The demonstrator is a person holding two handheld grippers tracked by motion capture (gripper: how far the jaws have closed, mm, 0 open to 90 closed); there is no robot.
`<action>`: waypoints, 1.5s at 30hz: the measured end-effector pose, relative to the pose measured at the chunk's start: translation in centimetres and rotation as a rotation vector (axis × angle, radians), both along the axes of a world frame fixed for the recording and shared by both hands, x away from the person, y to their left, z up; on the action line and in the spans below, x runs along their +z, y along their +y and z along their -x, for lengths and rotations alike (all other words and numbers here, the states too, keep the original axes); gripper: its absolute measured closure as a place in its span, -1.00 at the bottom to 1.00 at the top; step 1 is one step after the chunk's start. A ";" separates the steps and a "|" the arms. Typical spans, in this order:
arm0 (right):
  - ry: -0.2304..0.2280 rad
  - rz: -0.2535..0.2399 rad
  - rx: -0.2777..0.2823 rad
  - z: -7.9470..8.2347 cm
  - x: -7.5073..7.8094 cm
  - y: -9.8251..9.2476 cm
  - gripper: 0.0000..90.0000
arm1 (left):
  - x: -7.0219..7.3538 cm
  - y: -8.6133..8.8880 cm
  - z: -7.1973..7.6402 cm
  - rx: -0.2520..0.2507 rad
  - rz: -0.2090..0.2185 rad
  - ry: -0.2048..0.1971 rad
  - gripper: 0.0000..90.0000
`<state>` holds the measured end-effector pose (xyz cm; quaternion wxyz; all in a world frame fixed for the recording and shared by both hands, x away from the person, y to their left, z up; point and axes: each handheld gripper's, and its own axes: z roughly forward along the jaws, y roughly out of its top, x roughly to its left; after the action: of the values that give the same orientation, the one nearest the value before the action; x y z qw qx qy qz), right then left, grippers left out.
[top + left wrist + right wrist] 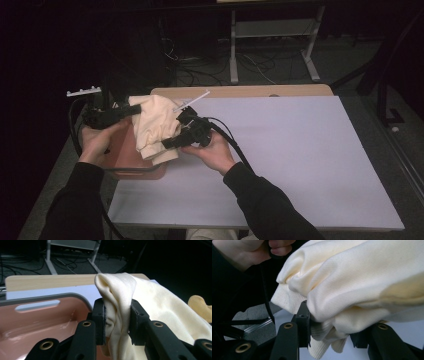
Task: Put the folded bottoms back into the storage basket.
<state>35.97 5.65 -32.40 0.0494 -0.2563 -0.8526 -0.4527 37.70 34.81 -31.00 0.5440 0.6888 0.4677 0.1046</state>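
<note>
Over a white-topped table (300, 150) and pink bin (125, 150), the soft, light cream garment (152, 127) hangs bunched between both grippers, left gripper (117, 320) and right gripper (329, 332) each clamped on thick folds, and it should drape limply, so gripping gathered fabric near the ribbed hem looks safest

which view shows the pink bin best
The high view: the pink bin sits at the table's left edge, mostly under the cream garment that both grippers hold. The left gripper view shows only its inside, grey rim and handle slot up close. The right gripper view gives nothing clear of it.
</note>
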 end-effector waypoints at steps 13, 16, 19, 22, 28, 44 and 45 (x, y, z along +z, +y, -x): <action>0.004 0.003 -0.008 -1.1 -0.9 2.5 0.28 | -0.5 2.1 -0.9 0.035 -0.020 0.022 0.56; 0.007 0.005 -0.010 -1.4 -1.1 3.0 0.28 | -0.5 2.5 -1.2 0.035 -0.037 0.025 0.56; 0.000 0.005 -0.012 -1.7 -1.2 3.5 0.28 | -0.6 2.9 -1.5 0.040 -0.040 0.026 0.56; 0.001 0.007 -0.020 -1.9 -1.3 4.0 0.28 | -0.7 3.3 -1.8 0.051 -0.036 0.032 0.56; 0.003 0.007 -0.033 -2.3 -1.9 5.0 0.27 | -1.6 4.1 -2.5 0.059 -0.029 0.042 0.54; 0.035 0.036 -0.057 -3.2 -5.5 7.7 0.27 | -4.3 5.9 -4.1 0.069 -0.084 0.130 0.53; 0.038 0.039 -0.058 -3.2 -5.6 7.8 0.27 | -4.4 6.0 -4.2 0.070 -0.087 0.136 0.52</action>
<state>39.20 13.46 -38.01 0.0474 -0.2905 -0.8523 -0.4325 41.90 40.80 -35.44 0.4766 0.7004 0.5225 0.0966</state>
